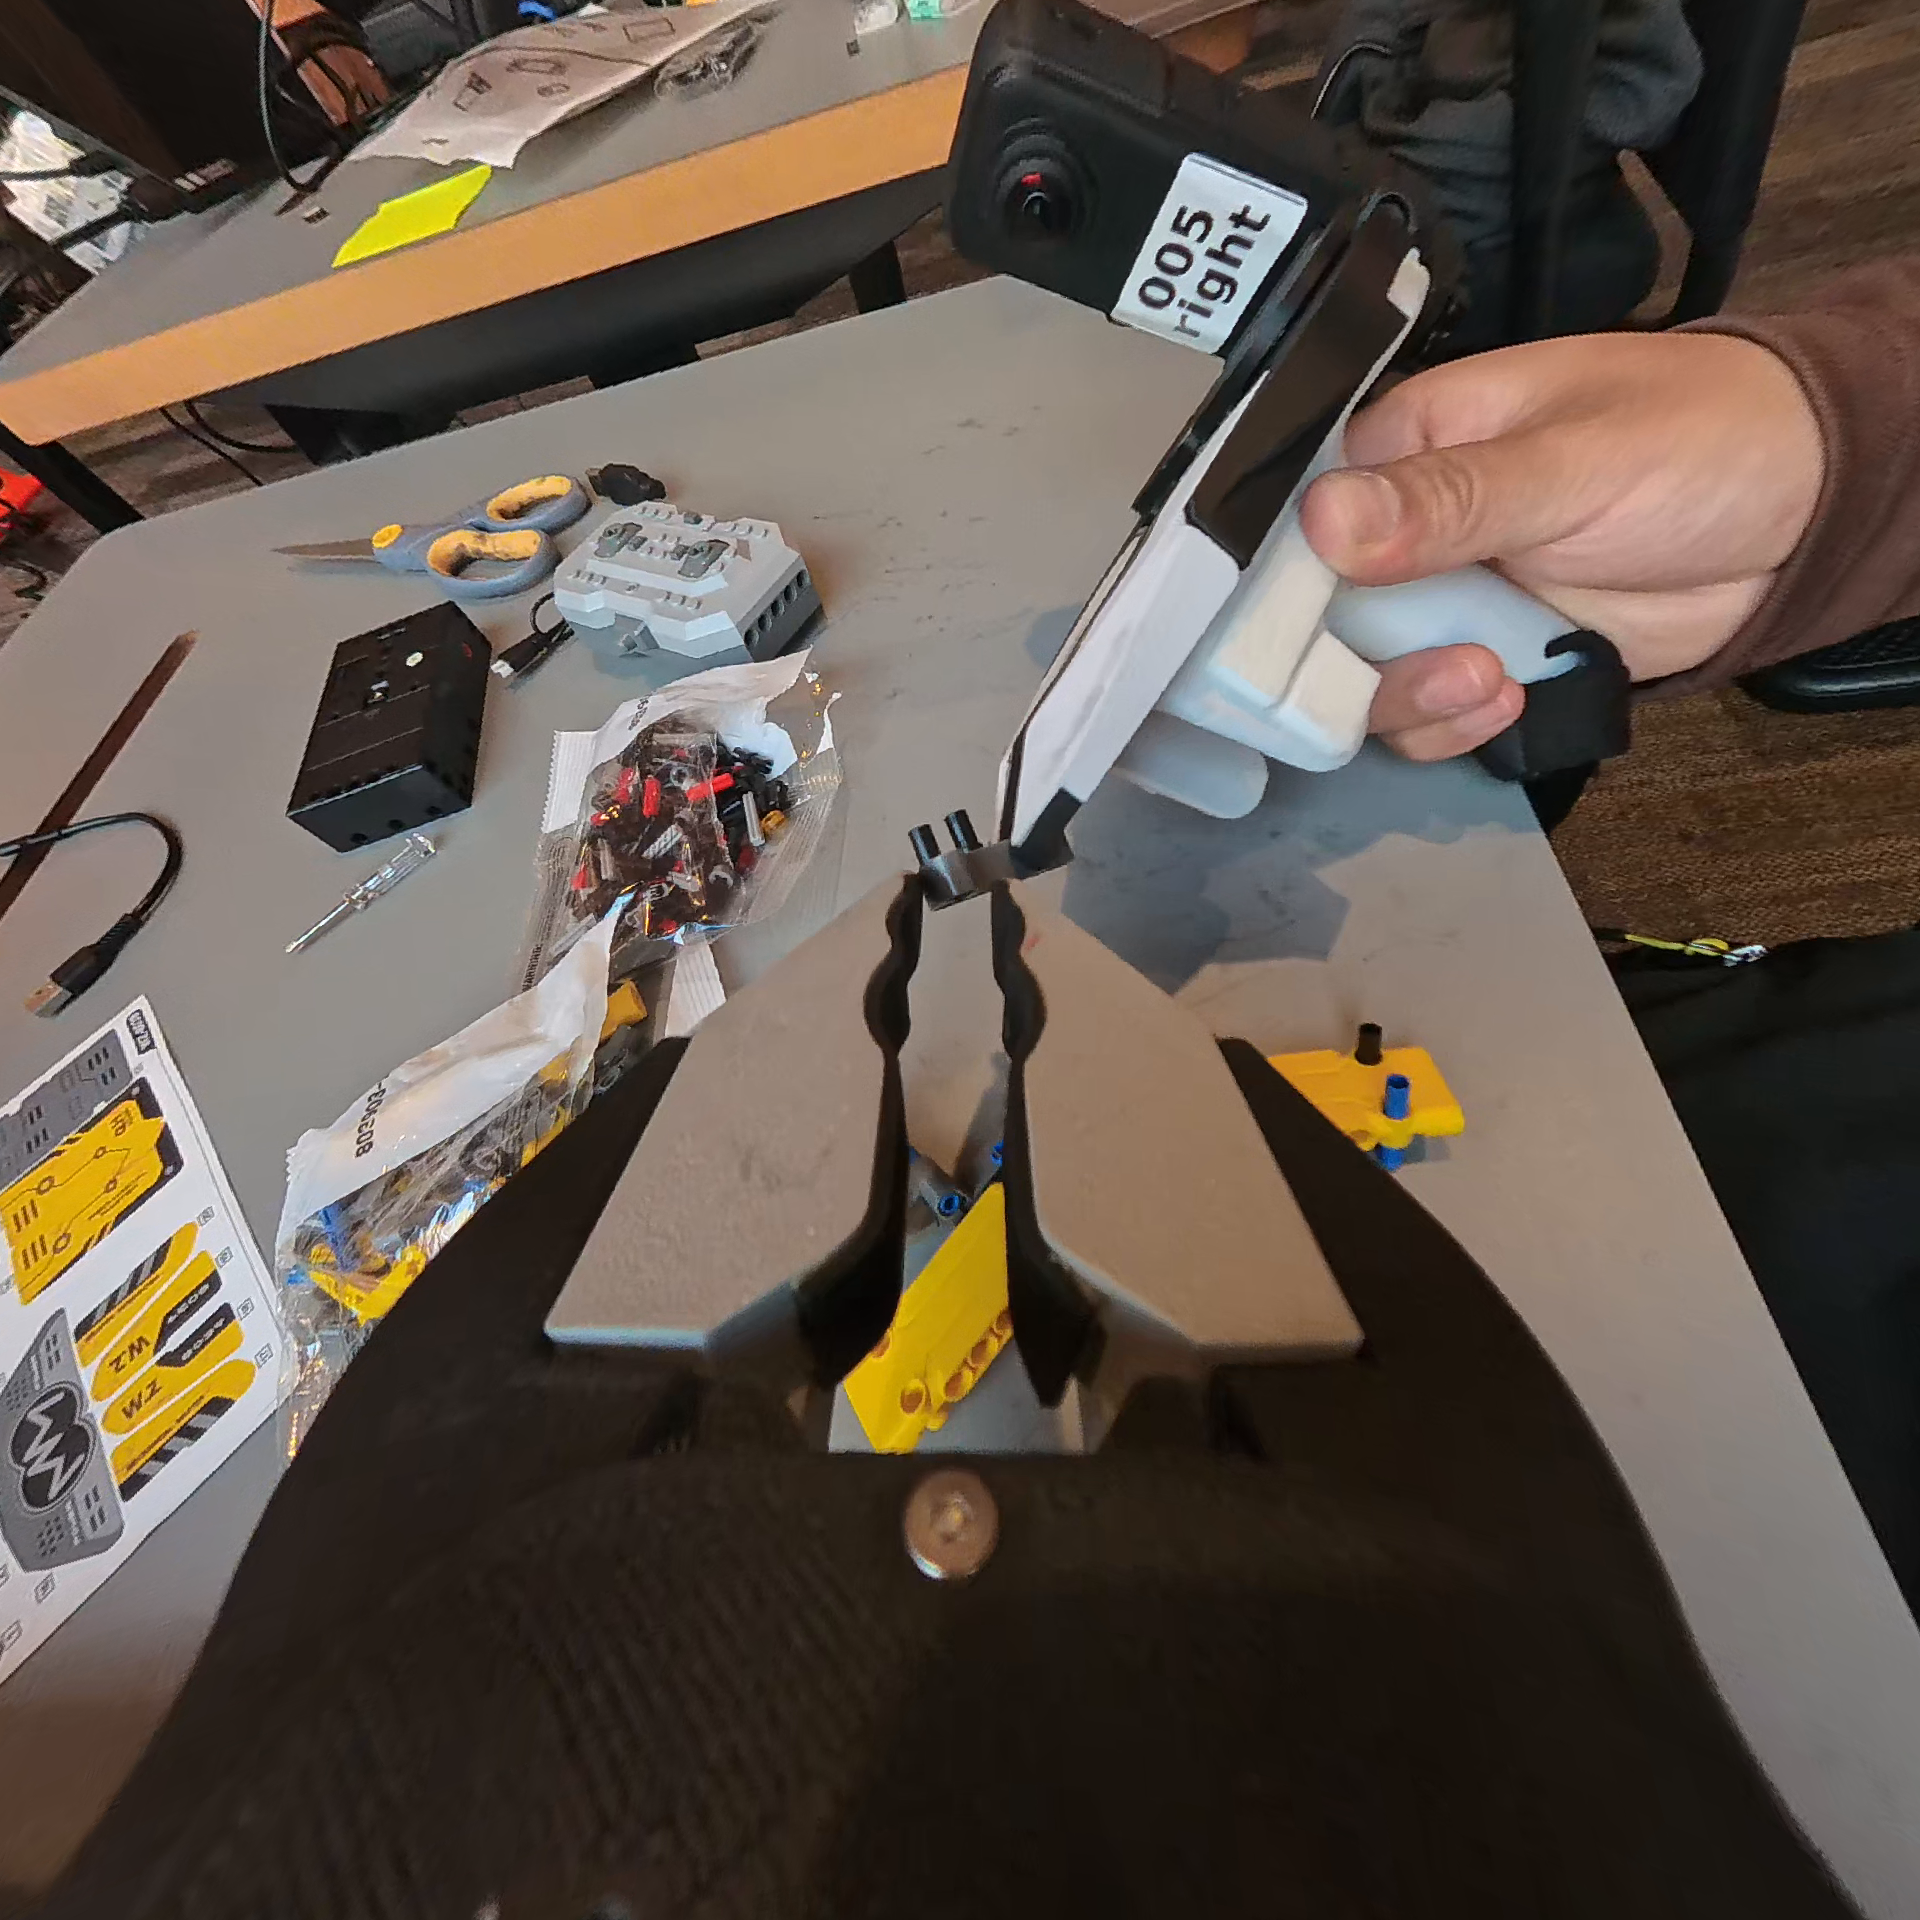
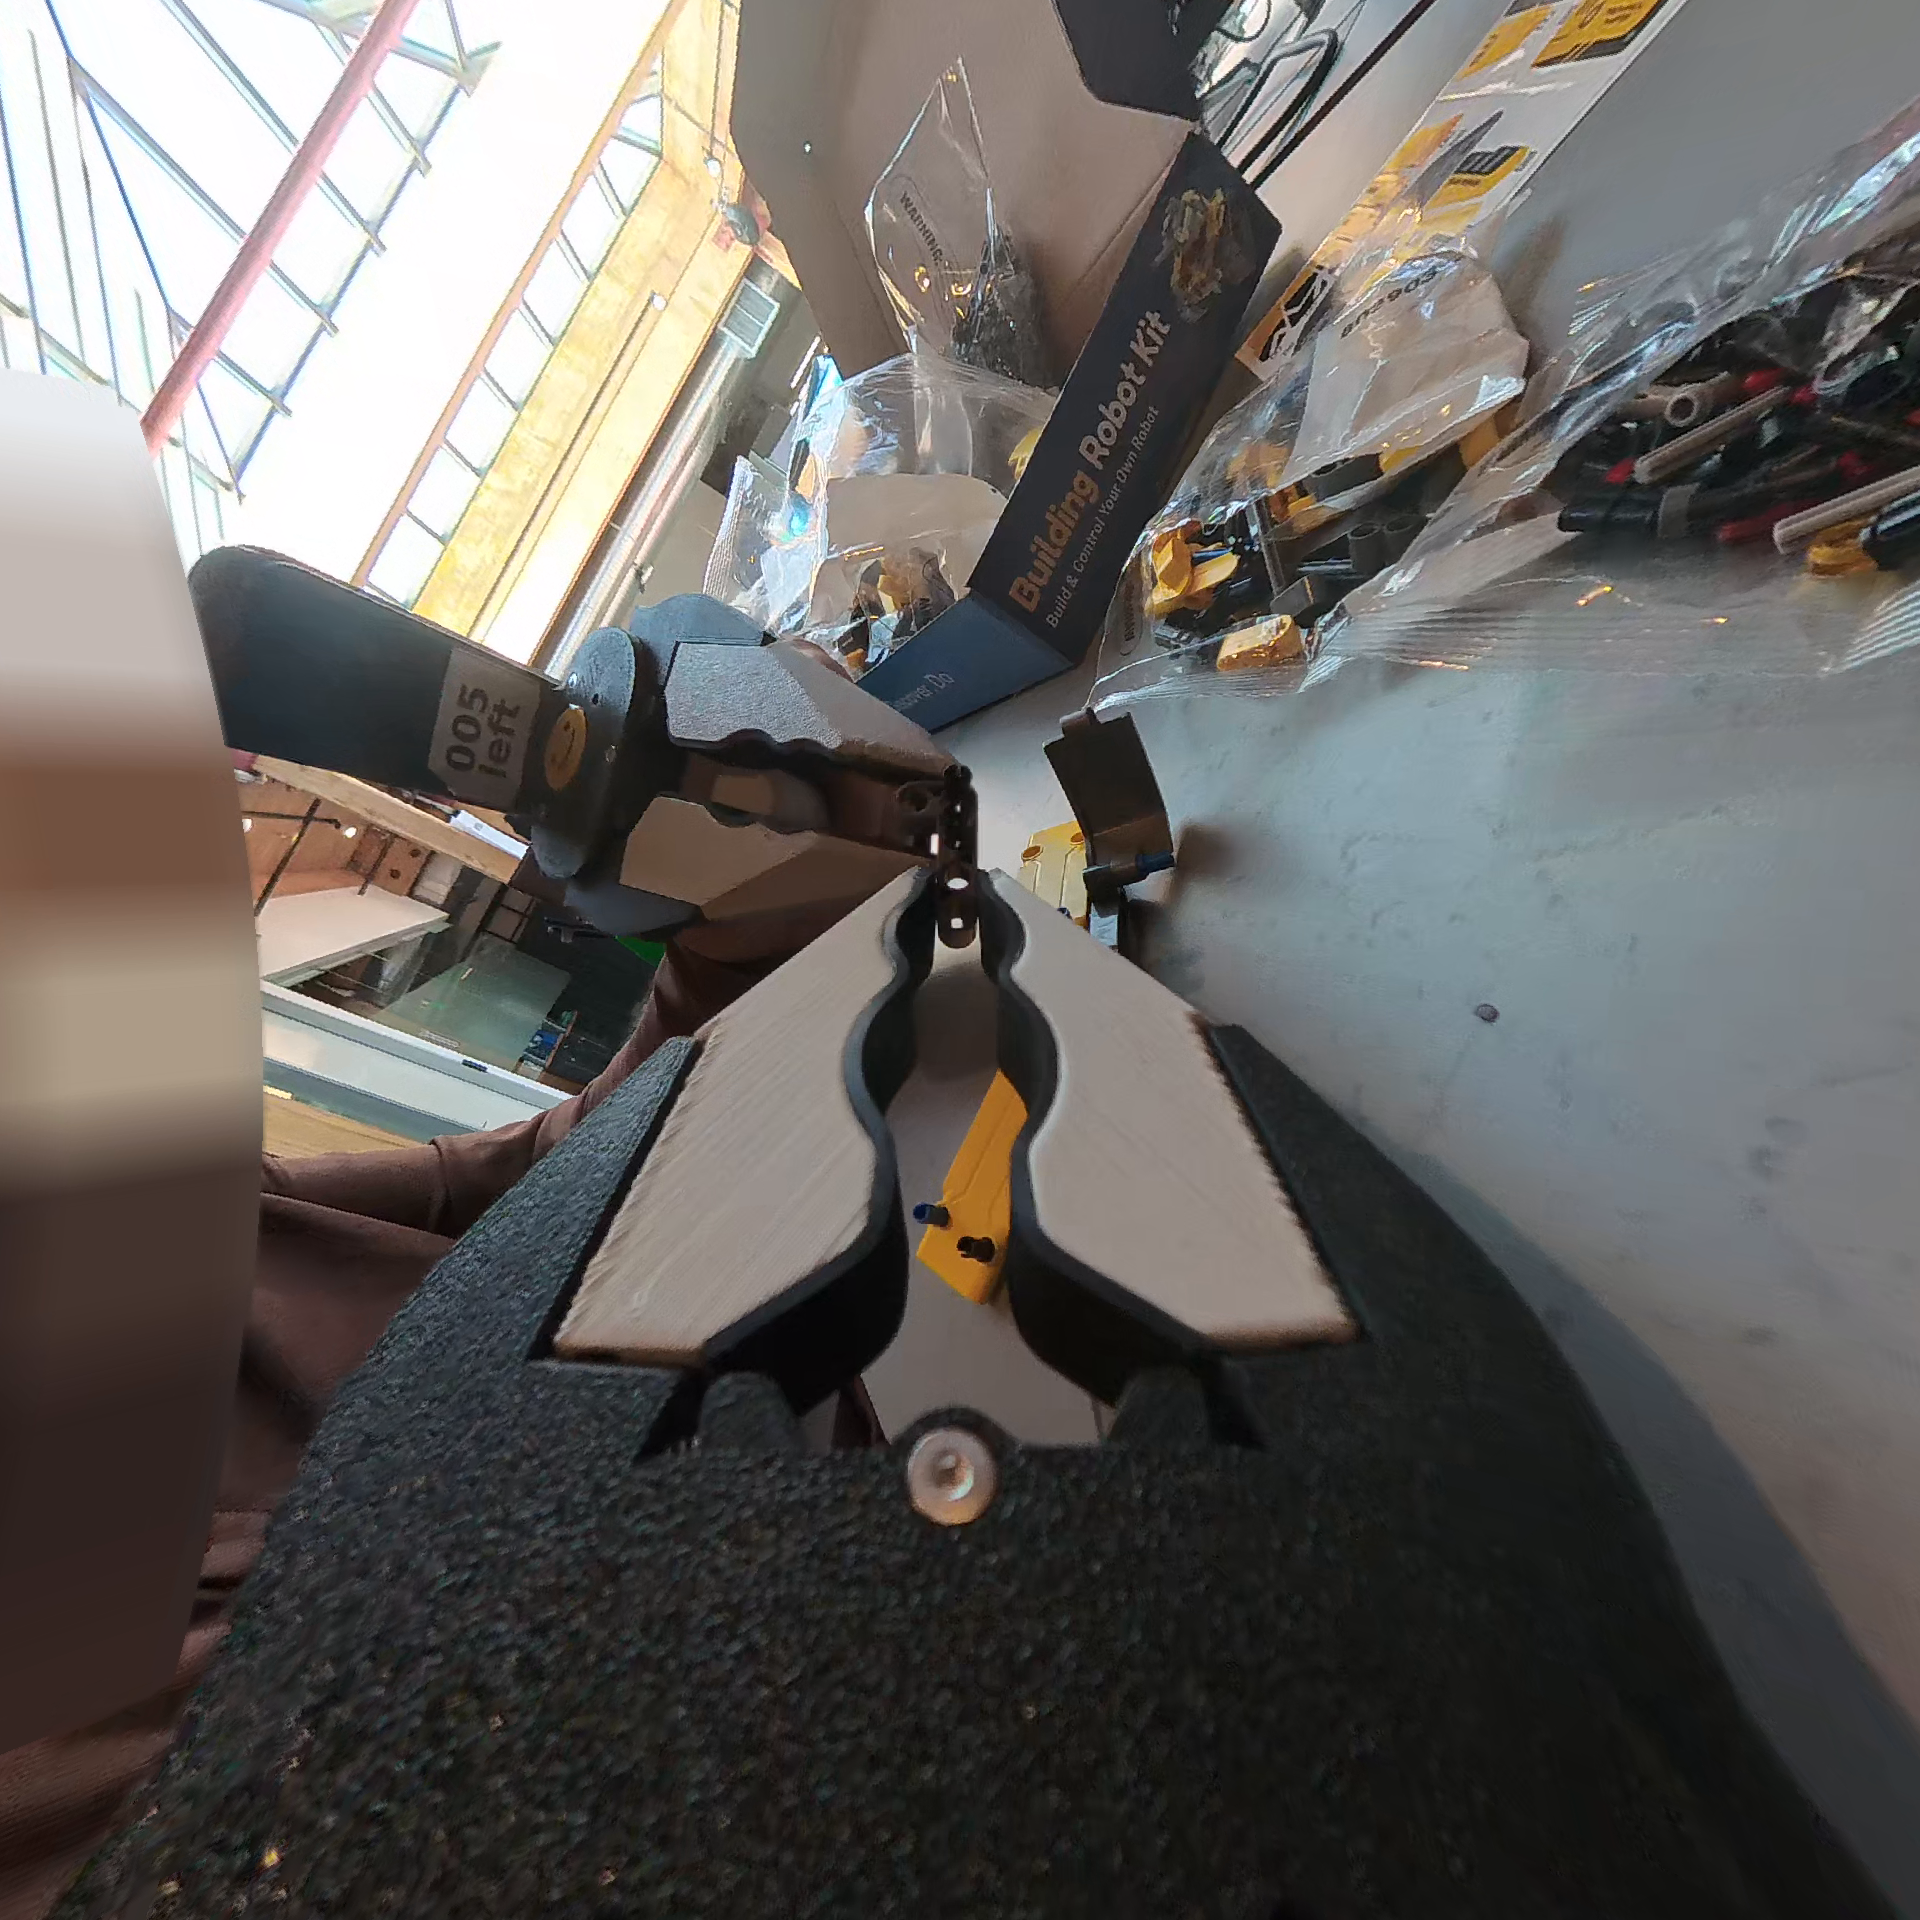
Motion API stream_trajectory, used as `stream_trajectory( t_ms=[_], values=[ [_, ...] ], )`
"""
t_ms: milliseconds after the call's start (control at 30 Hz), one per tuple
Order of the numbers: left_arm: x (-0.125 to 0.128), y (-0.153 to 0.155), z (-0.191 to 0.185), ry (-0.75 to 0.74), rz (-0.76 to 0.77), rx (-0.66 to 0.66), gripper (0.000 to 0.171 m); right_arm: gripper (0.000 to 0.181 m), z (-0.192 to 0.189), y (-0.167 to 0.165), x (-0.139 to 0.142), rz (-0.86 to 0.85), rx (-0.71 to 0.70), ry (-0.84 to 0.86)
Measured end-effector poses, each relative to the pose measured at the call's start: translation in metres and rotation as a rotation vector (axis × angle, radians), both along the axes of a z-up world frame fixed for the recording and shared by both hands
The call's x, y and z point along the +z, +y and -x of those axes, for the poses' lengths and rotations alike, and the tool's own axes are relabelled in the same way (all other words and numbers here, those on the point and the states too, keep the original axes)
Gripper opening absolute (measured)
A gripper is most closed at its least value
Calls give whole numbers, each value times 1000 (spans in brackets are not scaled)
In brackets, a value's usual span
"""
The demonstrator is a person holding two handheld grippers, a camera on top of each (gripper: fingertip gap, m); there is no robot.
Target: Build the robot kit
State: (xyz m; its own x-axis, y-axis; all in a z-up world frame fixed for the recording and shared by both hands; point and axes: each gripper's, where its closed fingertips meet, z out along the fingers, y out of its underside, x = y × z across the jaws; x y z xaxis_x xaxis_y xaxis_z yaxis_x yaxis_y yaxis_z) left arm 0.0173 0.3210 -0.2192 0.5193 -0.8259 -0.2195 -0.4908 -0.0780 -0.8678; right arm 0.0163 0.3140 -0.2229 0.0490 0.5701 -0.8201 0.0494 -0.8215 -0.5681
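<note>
One small dark grey connector piece with two black pins standing on top, held above the grey tabletop at the fingertips of both tools: left tool narrowed on it from below, right tool closed on its other end, meeting it from the right. Beneath the tools, two yellow panels with blue pins; farther out, two clear bags of parts, one sticker sheet, one black box, one grey hub, one pair of scissors.
</note>
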Motion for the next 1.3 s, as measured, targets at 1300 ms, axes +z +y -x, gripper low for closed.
stream_trajectory(
  t_ms=[1300],
  values=[
    [17,-10,12,-3,104,85,6,52,-14,-22,-6,-483,98,-297]
  ],
)
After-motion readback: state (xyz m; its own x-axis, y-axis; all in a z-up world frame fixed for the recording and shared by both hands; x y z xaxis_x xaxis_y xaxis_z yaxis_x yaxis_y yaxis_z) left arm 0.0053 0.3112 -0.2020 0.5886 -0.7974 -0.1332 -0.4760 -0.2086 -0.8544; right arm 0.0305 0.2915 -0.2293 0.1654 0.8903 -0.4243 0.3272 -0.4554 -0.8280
